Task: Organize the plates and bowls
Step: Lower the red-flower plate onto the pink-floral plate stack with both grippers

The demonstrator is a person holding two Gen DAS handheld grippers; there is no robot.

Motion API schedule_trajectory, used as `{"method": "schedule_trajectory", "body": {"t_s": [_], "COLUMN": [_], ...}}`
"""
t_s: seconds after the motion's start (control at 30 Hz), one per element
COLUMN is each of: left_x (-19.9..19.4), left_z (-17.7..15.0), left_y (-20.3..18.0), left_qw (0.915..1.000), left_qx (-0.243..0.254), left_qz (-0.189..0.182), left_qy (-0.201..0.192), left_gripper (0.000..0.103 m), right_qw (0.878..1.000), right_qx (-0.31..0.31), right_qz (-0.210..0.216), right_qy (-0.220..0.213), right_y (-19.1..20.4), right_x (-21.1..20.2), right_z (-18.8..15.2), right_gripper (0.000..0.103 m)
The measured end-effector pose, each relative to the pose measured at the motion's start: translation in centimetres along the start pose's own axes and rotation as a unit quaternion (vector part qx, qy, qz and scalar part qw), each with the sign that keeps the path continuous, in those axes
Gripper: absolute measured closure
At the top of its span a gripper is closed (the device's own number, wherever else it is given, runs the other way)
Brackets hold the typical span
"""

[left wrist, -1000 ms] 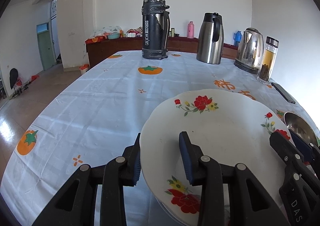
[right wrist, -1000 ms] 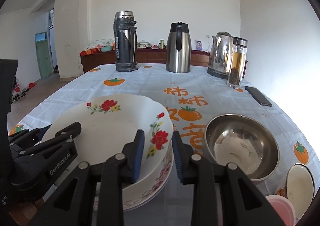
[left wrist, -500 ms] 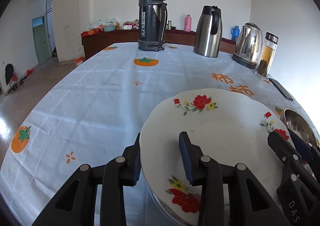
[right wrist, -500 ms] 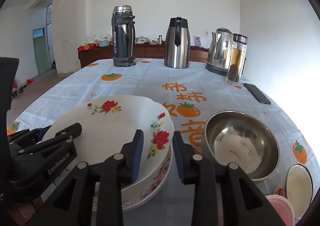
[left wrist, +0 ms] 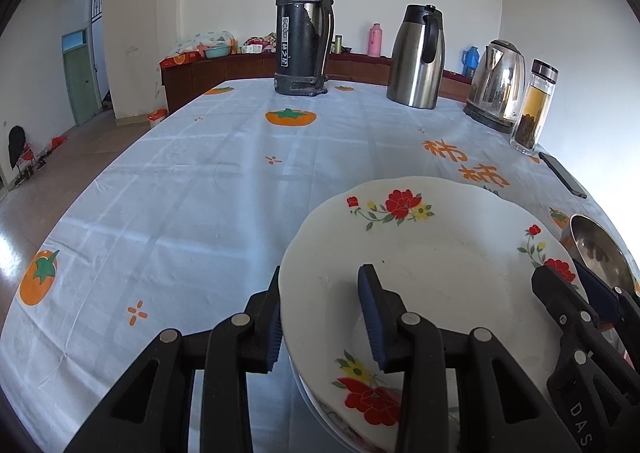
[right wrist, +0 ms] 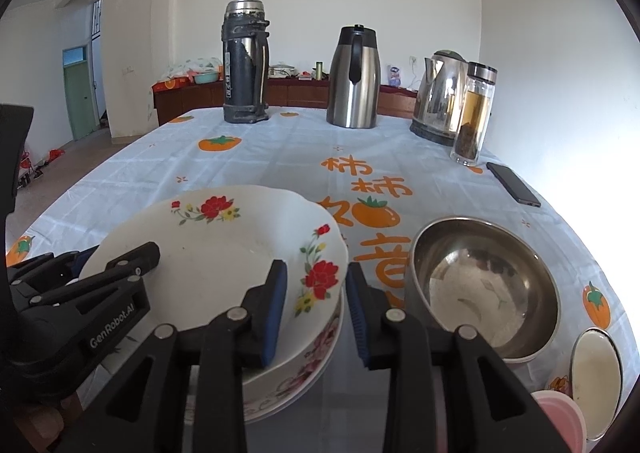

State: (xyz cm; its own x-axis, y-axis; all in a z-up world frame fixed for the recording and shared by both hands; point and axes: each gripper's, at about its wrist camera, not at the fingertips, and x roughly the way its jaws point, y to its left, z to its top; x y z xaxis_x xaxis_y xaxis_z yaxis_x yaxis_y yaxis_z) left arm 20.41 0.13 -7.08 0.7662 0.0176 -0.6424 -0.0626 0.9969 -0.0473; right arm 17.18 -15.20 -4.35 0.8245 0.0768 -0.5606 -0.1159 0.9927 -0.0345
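A white deep plate with red flowers [left wrist: 432, 253] [right wrist: 224, 253] sits on top of a stack of plates [right wrist: 308, 365]. My left gripper [left wrist: 320, 317] straddles its left rim, one finger outside, one inside. My right gripper [right wrist: 316, 309] straddles its right rim the same way. Both sets of jaws look closed on the rim. A steel bowl [right wrist: 484, 285] stands to the right of the stack and also shows in the left wrist view [left wrist: 600, 249].
A black thermos [left wrist: 302, 29], a steel jug [left wrist: 418, 57], a kettle [left wrist: 496, 85] and a tea bottle [left wrist: 534, 109] stand at the table's far side. A phone [right wrist: 512, 183] lies at the right. A small white dish [right wrist: 596, 377] and a pink lid [right wrist: 560, 421] lie near right.
Both grippers and the flowered plate have shifted slightly; the views tilt a little, then return. The grip on both rims is unchanged.
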Motion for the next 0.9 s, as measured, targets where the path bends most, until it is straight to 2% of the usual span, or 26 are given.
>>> {"method": "schedule_trajectory", "body": {"t_s": [0.67, 0.9], "left_x": [0.38, 0.24], "left_z": [-0.03, -0.16], "left_y": [-0.06, 0.04], "left_qw": [0.9999, 0.9998], "left_qx": [0.000, 0.000], "left_qz": [-0.008, -0.018], "left_qy": [0.013, 0.014], "left_gripper": [0.064, 0.060], "right_qw": [1.000, 1.000], "right_qx": [-0.017, -0.021], "right_qz": [-0.009, -0.010], "right_qy": [0.014, 0.017], "right_y": [0.35, 0.44], "right_x": [0.22, 0.23], "right_z": [-0.16, -0.18], "right_gripper": [0.071, 0.071]}}
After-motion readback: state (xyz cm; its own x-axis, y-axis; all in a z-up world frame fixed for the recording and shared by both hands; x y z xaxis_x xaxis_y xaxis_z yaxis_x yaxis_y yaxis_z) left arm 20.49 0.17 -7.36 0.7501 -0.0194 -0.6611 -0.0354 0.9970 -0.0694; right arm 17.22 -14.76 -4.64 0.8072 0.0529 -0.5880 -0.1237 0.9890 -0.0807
